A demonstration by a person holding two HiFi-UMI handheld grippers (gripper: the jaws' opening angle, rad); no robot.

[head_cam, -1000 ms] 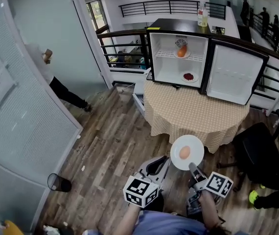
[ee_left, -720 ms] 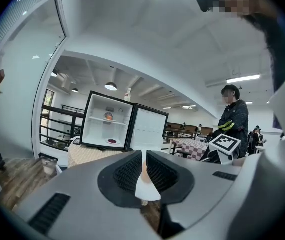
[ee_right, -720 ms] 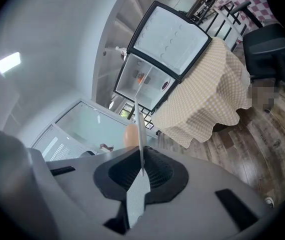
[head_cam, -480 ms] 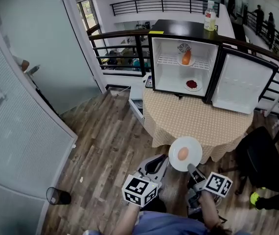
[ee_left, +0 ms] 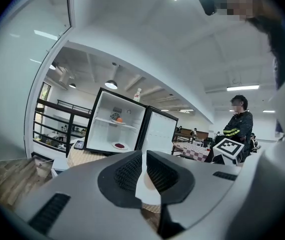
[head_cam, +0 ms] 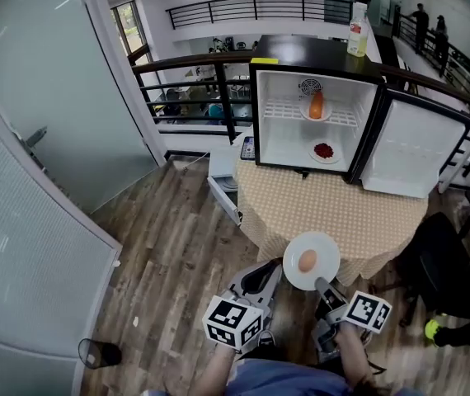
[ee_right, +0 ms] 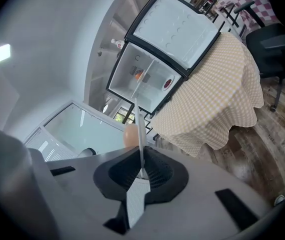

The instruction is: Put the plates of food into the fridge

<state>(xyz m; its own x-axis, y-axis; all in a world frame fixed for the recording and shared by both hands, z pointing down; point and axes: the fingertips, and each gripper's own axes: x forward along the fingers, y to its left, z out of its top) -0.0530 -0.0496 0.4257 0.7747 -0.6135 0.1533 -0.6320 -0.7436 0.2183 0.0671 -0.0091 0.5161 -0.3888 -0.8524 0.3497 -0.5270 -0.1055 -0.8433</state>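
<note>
Wood floor and a glass partition fill the left; beside them the left gripper is held low, jaws a narrow slit apart, nothing pinched. To its right the right gripper, tilted slightly down, is clamped on the near rim of the plate, which lies flat with an egg on it. Straight ahead, across the table, stands the open fridge, so the right hand likely must reach forward.
</note>
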